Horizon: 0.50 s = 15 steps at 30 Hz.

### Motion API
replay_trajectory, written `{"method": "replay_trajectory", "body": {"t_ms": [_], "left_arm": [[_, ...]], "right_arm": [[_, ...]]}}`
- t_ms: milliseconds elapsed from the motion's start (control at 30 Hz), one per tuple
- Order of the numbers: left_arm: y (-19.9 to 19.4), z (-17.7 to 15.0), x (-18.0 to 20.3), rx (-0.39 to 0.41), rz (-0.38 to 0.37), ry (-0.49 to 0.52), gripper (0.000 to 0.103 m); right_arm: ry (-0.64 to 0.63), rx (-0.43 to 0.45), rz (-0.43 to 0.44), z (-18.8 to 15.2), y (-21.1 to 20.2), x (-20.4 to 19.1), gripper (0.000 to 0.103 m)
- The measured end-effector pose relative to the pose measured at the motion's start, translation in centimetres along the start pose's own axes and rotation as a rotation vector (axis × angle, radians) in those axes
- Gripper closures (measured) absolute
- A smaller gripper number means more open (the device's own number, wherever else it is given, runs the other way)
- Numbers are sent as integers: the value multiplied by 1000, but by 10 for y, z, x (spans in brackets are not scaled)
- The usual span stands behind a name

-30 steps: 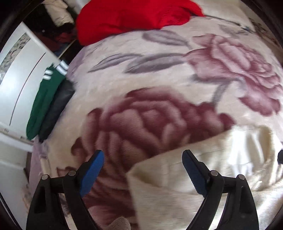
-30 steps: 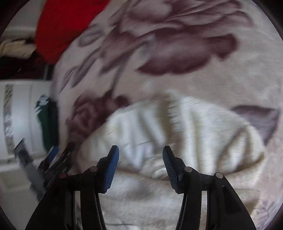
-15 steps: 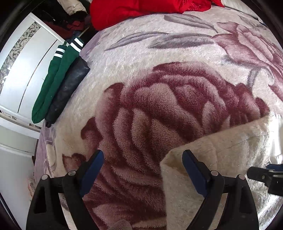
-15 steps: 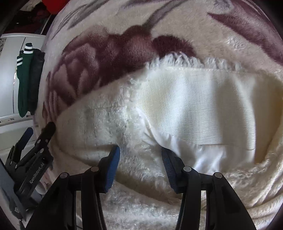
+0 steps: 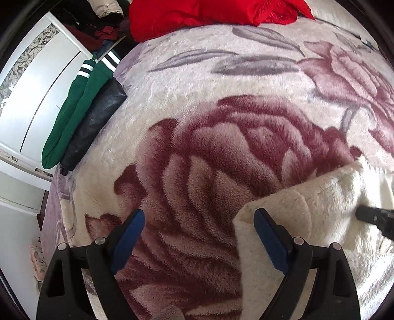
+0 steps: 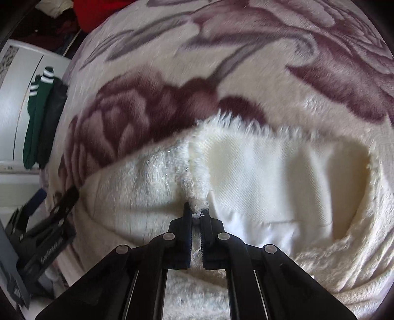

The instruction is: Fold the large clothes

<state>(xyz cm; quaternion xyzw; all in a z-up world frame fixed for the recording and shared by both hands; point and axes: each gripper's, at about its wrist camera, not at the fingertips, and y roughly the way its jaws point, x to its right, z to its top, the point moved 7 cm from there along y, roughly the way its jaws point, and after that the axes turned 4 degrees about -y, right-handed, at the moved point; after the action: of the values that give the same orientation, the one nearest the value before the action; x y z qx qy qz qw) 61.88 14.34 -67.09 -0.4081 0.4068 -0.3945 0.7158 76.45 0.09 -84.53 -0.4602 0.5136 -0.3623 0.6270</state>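
Cream fleece garment (image 6: 138,187) is lying on the rose-print blanket (image 5: 221,152), its smooth lining (image 6: 270,177) turned up and showing.

Right gripper (image 6: 195,214) is pinching a fluffy edge of the garment where fleece meets lining; jaws are nearly closed, with a tuft of pile between them.

Left gripper (image 5: 197,233) is hanging wide apart, gripping nothing. One pad is sitting against the garment's near corner (image 5: 246,211); the other is over bare blanket.

Beyond the garment, at the blanket's far edge: green striped clothing (image 5: 73,110) beside a dark folded piece (image 5: 96,120), and a red garment (image 5: 209,12) farther off.

Judgement: a fold is being set up. To do it well, the left gripper likely needs to shift onto that corner and bite through both layers, matching the right's grip. Lifting on the right alone risks dragging the pile askew; the thick fleece may slip from a shallow pinch.
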Motion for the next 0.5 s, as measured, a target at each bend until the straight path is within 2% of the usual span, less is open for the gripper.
{"method": "replay_trajectory", "body": {"t_ms": [300,400,433,500], "left_arm": [[-4,4,-7,9,-16,-4,12],[-7,4,-9,12,-16,7,12],[-8,4,-9,15,-22,11,12],[-13,3,-11,22,-33,16,12]], "right_arm": [[-49,35,-109,41,-2,0,98],[-29,17,-116,48,5,1,98],[-9,10,-107,48,6,4,96],[41,-24,-24,44,4,5,91]]}}
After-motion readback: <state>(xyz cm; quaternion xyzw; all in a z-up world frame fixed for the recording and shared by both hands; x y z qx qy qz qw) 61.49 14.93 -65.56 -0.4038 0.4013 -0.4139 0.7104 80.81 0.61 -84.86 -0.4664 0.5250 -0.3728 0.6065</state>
